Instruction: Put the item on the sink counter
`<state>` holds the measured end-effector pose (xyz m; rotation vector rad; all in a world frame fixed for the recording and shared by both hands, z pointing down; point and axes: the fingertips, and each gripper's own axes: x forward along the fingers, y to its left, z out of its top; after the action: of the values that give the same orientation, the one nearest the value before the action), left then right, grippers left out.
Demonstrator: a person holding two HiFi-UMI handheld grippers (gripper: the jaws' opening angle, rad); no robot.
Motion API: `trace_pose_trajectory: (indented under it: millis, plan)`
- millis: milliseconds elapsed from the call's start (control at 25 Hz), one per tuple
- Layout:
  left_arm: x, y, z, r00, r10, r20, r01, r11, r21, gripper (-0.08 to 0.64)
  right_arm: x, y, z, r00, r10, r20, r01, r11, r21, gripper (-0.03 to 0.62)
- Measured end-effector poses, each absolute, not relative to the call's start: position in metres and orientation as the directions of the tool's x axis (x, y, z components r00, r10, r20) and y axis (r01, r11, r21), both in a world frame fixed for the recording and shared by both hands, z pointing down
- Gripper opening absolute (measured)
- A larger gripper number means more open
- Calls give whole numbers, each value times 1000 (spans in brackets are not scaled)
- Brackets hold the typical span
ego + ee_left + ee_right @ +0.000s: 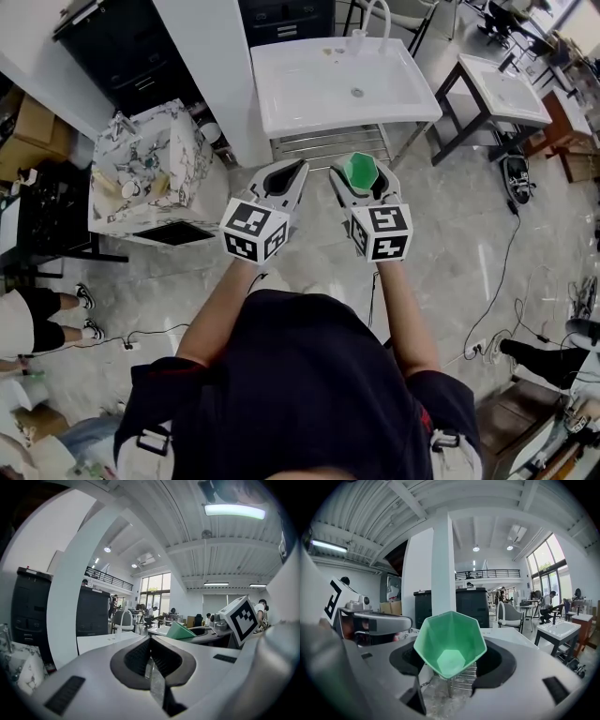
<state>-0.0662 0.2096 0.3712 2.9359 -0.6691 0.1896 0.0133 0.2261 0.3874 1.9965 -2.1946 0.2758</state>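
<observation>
The right claw (362,169) is closed on a green cup (450,641) with flat-sided, tapering walls, its mouth facing forward along the jaws; the cup is in the air above the floor (450,272), well short of the white sink (281,124) that lies at 12 o'clock from both claws. The left claw (151,641) has its jaws pressed together with nothing between them and hangs just beside the right 1, at its 9 o'clock. The main risk, as I judge it, is the grip itself: the jaws bear on sloping facets, so a squeeze may push the cup forward and out, and any jolt on the way could drop it on the floor. The second is the landing. Most of the sink top is basin and the flat surface round it looks narrow, so a cup let go off-centre could slide into the bowl or tip off the front edge onto the metal rack (328,145) beneath. The tap (375,14) at the far side could be knocked by a long reach. A second sink (506,94) at 2 o'clock could be mistaken for the target, and a cable (511,244) at 3 o'clock could catch a foot.
</observation>
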Motion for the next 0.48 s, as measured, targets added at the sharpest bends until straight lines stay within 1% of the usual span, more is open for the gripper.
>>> trace_pose_trajectory:
  millis: [480]
  plan:
    - [-53,212,374,881,-446,159,-462,-883,81,11,28,224,390,-120,-966,227,-992,110,-57,318]
